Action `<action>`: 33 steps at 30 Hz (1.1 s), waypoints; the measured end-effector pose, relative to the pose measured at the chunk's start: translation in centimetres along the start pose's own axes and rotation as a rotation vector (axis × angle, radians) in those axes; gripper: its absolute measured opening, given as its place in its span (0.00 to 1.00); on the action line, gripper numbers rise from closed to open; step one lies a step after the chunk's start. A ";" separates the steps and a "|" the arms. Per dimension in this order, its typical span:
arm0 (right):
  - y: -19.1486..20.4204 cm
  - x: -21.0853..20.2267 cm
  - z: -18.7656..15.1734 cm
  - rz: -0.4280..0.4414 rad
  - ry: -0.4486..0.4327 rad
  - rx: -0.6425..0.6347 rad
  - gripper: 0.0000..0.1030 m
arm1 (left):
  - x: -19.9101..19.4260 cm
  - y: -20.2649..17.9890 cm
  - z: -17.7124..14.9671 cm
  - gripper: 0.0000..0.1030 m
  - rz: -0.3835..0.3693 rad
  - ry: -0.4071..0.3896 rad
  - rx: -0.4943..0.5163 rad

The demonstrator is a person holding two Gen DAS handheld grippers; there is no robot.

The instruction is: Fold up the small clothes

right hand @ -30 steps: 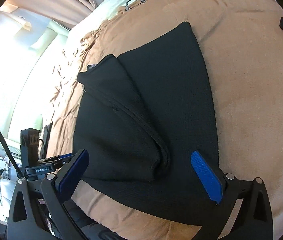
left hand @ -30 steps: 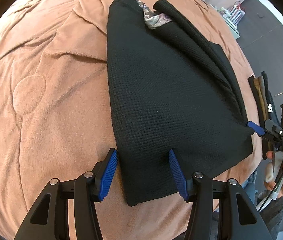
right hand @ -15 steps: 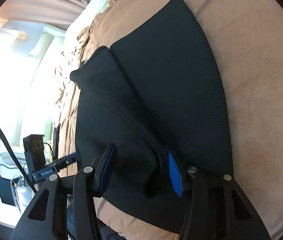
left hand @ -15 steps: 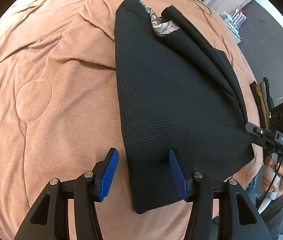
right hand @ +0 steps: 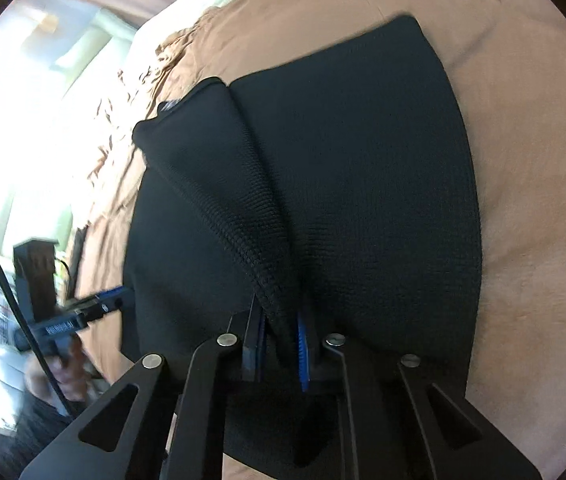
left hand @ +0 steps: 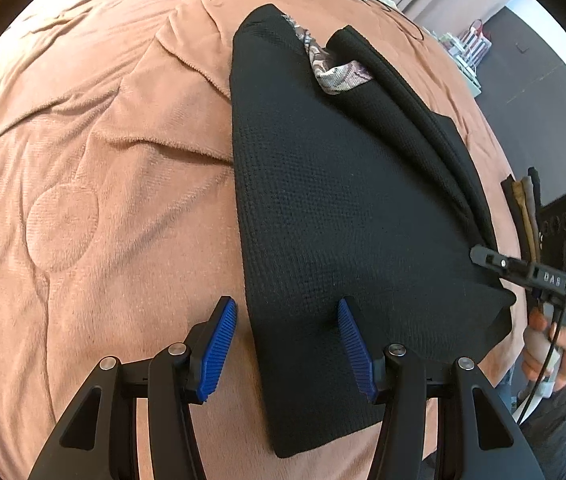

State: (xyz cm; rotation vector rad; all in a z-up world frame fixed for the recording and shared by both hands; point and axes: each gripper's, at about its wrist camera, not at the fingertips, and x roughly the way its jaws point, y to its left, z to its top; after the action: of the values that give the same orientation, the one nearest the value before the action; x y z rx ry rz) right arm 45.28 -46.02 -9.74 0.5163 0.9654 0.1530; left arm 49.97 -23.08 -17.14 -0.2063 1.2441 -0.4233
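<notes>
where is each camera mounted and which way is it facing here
Left wrist: sits on the left gripper, looking down along its blue pads at the near corner of the black garment on the tan blanket; the person's hand with the right gripper shows at the right edge.
Right wrist: sits on the right gripper, looking down along jaws closing on a raised fold of the same garment; the left gripper shows at the left edge, blurred.
Shared: garment, blanket, and each view catches the other gripper.
</notes>
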 end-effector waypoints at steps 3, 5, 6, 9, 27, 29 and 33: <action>1.2 -0.9 -0.4 -0.032 -0.039 -0.014 0.07 | -0.1 0.0 0.0 0.54 -0.001 -0.002 0.000; 1.6 -1.6 -0.8 -0.036 -0.061 -0.008 0.07 | -0.2 -0.1 -0.1 0.54 0.002 -0.002 0.003; 1.6 -2.1 -1.1 -0.034 -0.068 -0.008 0.07 | -0.4 -0.1 -0.1 0.54 0.003 -0.002 0.005; 1.4 -3.3 -2.1 -0.035 -0.089 0.001 0.07 | -1.1 -0.4 -0.3 0.54 0.008 -0.008 0.019; 1.8 -4.7 -4.7 -0.067 -0.112 0.010 0.43 | 0.8 -3.4 -0.8 0.54 0.002 0.042 0.110; 2.2 -5.7 -4.5 -0.074 -0.161 -0.013 0.80 | 1.0 -3.2 -0.8 0.54 -0.002 0.044 0.112; 4.9 -5.4 -3.6 -0.139 -0.170 -0.083 0.81 | 1.1 -3.6 -0.1 0.54 0.001 0.039 0.113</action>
State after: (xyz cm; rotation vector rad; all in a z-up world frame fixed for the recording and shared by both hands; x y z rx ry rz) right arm 39.77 -42.32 -5.03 0.3778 0.8218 0.0236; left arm 49.47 -26.76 -16.82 -0.1013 1.2540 -0.4970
